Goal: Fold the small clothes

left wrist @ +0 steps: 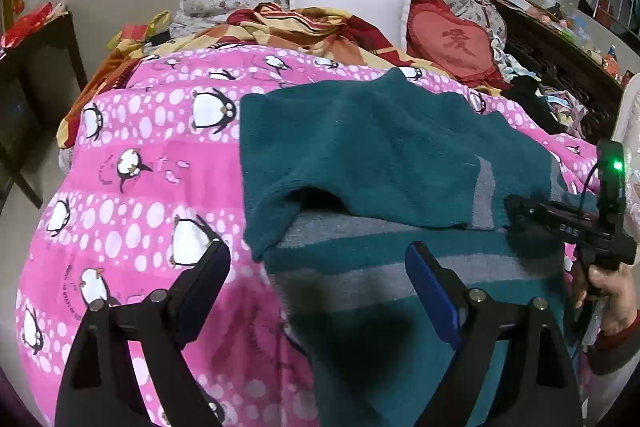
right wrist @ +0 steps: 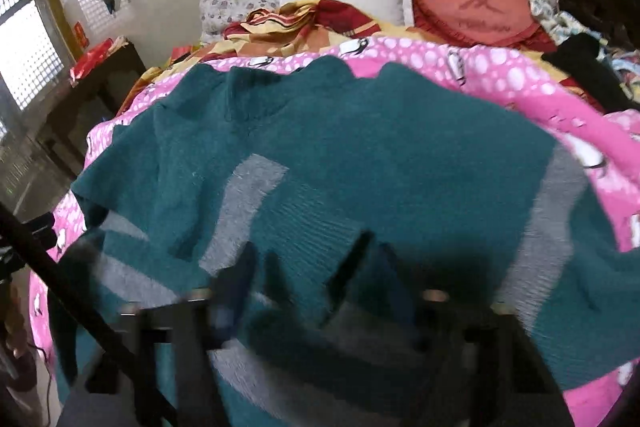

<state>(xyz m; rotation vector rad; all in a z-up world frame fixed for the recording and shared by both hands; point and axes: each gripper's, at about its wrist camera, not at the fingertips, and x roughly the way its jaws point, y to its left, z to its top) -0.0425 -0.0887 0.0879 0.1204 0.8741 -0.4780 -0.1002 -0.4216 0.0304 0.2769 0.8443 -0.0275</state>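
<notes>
Left wrist: fuzzy teal knit sweater (left wrist: 380, 147), grey-striped, on pink quilt (left wrist: 152, 167).

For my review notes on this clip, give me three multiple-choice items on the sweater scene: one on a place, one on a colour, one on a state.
1. Where does the sweater lie?
A. on the pink penguin blanket
B. on the dark side table
C. on the floor

2. What colour are the sweater's stripes?
A. yellow
B. grey
C. white

3. How do the fingers of the left gripper stand?
A. clamped on the white pillow
B. shut on a sleeve
C. wide apart, nothing between them

Answers: 1 A, pink blanket shows around the sweater in both views. 2 B, grey bands cross the teal knit. 3 C, the left wrist view shows both fingers spread above the sweater's edge, gripping nothing.
</notes>
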